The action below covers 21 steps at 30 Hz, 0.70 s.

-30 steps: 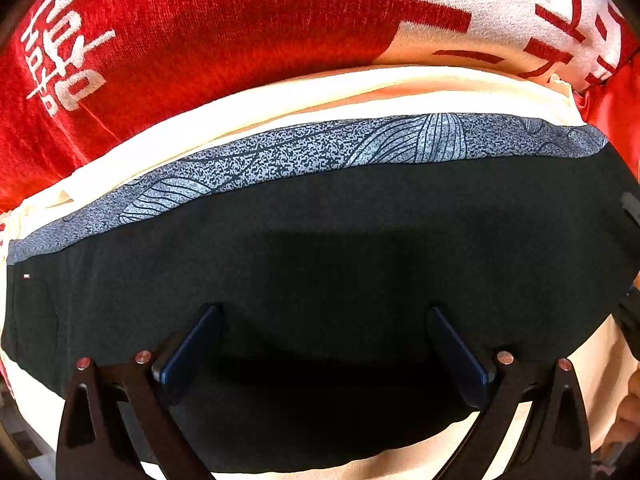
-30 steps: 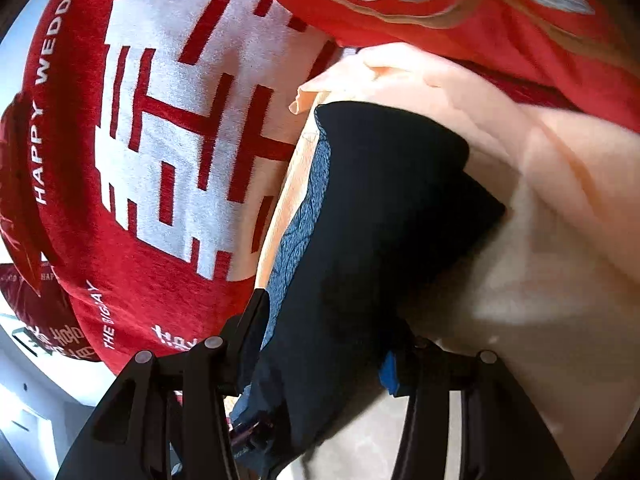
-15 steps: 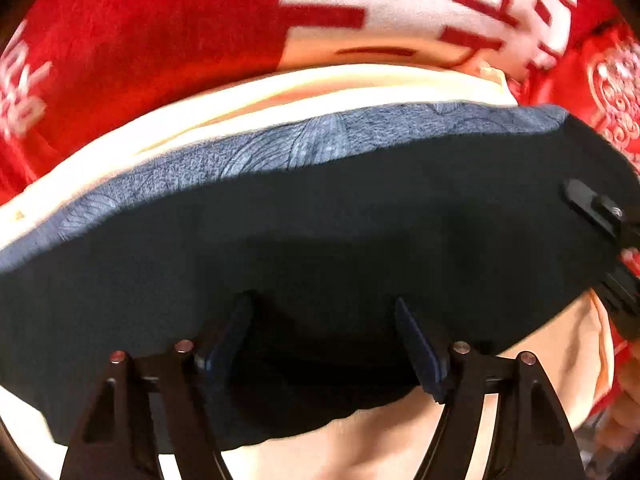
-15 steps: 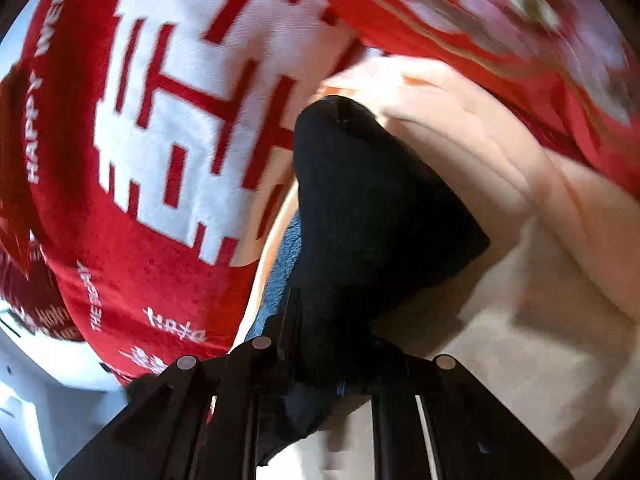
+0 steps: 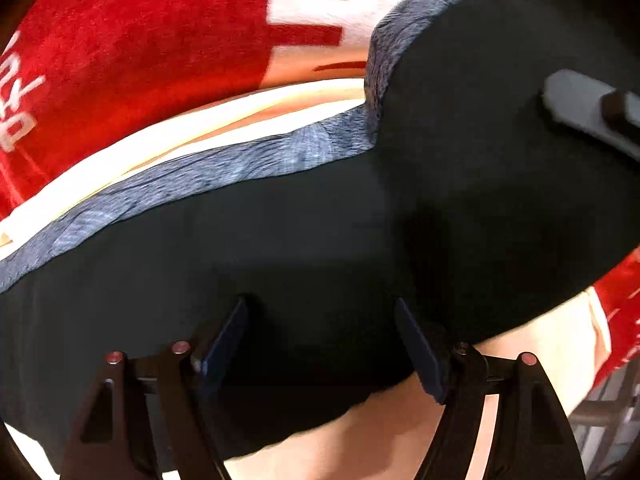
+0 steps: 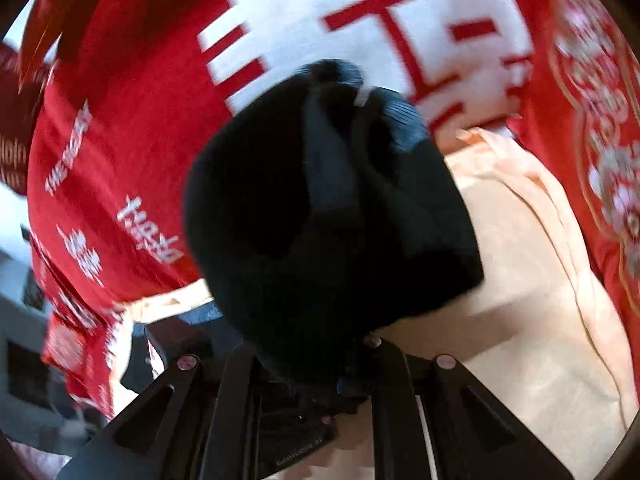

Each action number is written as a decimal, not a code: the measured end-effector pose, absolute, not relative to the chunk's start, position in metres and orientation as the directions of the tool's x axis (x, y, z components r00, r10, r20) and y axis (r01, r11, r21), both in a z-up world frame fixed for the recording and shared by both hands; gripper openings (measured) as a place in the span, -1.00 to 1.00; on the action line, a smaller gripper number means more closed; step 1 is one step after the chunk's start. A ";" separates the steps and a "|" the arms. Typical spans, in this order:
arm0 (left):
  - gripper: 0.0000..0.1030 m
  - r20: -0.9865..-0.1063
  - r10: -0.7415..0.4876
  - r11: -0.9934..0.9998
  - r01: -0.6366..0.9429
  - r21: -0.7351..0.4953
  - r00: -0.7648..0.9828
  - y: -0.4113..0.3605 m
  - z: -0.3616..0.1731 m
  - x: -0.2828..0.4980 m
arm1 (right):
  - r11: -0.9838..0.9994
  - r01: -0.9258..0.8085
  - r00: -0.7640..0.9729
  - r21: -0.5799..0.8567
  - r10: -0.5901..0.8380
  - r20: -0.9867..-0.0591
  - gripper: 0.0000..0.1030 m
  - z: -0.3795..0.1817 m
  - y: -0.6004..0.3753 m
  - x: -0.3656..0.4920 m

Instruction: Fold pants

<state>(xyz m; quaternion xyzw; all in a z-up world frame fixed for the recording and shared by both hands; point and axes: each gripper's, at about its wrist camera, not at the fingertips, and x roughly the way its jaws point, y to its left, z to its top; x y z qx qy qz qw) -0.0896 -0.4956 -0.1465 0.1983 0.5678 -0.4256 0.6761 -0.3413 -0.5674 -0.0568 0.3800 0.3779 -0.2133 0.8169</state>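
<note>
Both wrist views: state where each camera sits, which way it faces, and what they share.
Left wrist: on the left tool, facing steeply down at the black fabric pants; its two fingers straddle the cloth.
Right wrist: on the right tool, facing down; fingers clamp a bunched end of the pants.
Shared: the pants, the red blanket with white characters, the cream sheet.

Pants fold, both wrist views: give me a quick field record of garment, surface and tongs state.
garment: black pants with a grey patterned band along one edge
surface: cream cloth over a red blanket with white lettering
left tongs: fingers spread, pressing into the black fabric bunched between them
right tongs: shut on a bunched end of the pants, lifted clear of the cream cloth
image quality: right view motion-blurred
</note>
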 end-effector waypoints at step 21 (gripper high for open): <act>0.80 -0.967 -0.228 0.789 0.604 -0.114 0.116 -0.277 -0.119 0.060 | 0.864 0.446 0.209 -0.234 -0.354 -0.911 0.20 -0.136 -0.354 -0.194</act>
